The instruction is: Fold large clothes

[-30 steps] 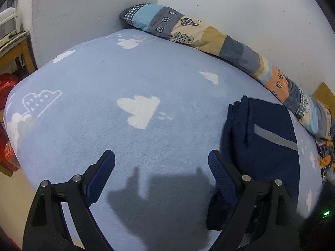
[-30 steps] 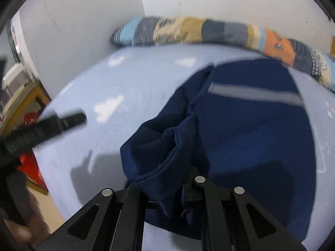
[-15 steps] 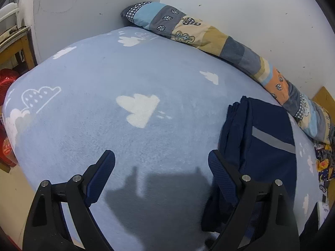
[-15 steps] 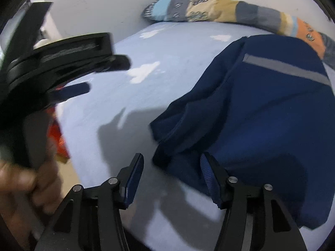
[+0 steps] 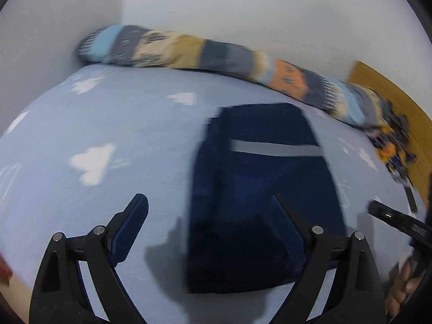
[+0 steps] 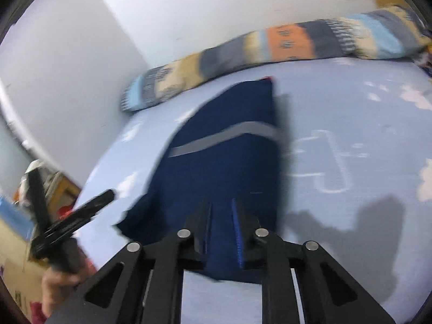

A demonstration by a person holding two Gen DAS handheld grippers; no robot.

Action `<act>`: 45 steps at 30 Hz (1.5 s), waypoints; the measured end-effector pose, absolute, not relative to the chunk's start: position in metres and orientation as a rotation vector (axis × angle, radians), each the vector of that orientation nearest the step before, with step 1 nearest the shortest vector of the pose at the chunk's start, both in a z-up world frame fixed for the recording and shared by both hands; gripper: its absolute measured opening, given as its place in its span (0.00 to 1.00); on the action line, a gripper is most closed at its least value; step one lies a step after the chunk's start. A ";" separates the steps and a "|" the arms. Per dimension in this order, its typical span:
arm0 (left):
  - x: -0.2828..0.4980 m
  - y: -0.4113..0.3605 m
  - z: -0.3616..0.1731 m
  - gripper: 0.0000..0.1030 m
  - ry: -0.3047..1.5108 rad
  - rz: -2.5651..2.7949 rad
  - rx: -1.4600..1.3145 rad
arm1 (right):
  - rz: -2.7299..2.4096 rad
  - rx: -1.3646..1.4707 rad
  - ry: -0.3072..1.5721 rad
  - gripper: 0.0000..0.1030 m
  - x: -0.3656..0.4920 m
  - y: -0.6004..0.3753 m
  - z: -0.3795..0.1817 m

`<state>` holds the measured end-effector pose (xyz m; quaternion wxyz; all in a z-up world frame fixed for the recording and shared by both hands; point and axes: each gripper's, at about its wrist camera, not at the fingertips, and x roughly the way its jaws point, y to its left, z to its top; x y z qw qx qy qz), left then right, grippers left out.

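While a patchwork bolster [image 5: 216, 54] lines the wall, the folded navy garment [image 5: 259, 189] lies on the cloud-print blanket [image 5: 108, 124]; left gripper [image 5: 208, 216] spread above it, right gripper [image 6: 221, 221] nearly closed over its near edge, contact unclear.

cloud-print blanket [image 5: 135, 124] | patchwork bolster [image 5: 205, 54] (against wall [image 5: 270, 8])

Both views motion-blurred; patchwork bolster [image 5: 216, 54] pattern smeared; right tongs [image 6: 221, 221] hide garment [image 6: 229, 162] near edge.
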<state>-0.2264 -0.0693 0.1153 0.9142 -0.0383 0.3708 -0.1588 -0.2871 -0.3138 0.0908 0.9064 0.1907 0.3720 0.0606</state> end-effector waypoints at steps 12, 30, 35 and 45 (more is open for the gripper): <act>-0.208 -0.115 0.072 0.89 0.938 -0.300 0.084 | 0.119 0.145 0.929 0.10 -0.274 -0.275 0.012; -0.207 -0.158 0.081 0.89 0.886 -0.409 0.075 | 0.077 0.281 0.836 0.16 -0.199 -0.345 0.095; -0.193 -0.167 0.060 0.89 0.960 -0.320 0.178 | 0.024 0.291 0.879 0.16 -0.119 -0.353 0.084; -0.194 -0.166 0.057 0.89 0.985 -0.317 0.207 | -0.036 0.184 1.094 0.11 -0.025 -0.341 0.012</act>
